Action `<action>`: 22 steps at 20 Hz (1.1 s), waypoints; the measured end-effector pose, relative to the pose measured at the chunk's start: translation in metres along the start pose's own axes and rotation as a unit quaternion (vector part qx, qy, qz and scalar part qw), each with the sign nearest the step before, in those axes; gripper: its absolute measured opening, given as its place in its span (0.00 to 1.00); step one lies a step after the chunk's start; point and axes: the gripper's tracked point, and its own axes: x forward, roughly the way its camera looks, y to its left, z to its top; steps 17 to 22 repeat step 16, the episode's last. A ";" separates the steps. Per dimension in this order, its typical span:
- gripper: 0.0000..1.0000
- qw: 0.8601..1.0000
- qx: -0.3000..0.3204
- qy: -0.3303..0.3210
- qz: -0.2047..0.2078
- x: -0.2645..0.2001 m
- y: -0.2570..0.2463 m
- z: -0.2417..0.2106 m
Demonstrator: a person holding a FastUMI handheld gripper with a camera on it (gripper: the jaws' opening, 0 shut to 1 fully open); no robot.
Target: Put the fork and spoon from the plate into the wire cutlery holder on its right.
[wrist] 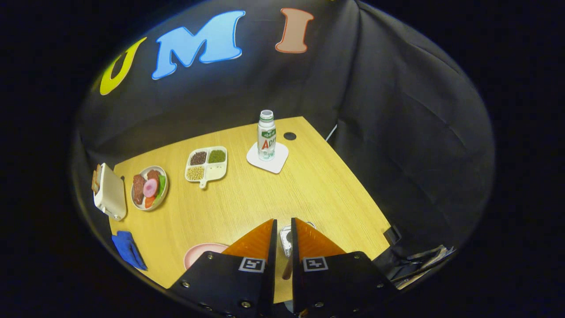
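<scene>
Gripping a utensil (287, 267) between nearly closed tongs (284, 229), wire cutlery holder (287, 238) just ahead.

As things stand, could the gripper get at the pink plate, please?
Probably yes: the pink plate lies uncovered on the table just left of the gripper, whose nearly closed fingers already pinch a utensil.

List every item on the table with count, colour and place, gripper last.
table: one, light wood, under everything
bottle: one, clear with green cap, on coaster
coaster: one, white, far side
divided dish: one, cream, beans inside, left of coaster
food plate: one, white, beside toaster
toaster: one, cream, far left
cloth: one, blue, near left edge
pink plate: one, left of fingers
wire holder: one, metal, just ahead of fingers
gripper: nearly closed, narrow gap, something brown in it
</scene>
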 end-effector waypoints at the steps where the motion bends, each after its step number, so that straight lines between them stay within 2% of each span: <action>1: 0.17 1.000 0.004 -0.030 0.007 -0.006 0.003 0.010; 6: 0.17 0.983 -0.002 -0.180 0.038 -0.059 0.028 0.066; 11: 0.17 0.962 -0.016 -0.266 0.061 -0.120 0.065 0.105; 13: 0.21 0.957 -0.022 -0.281 0.069 -0.135 0.083 0.106; 16: 0.21 0.950 -0.038 -0.297 0.086 -0.156 0.111 0.103; 22: 0.21 0.950 -0.038 -0.297 0.086 -0.156 0.111 0.103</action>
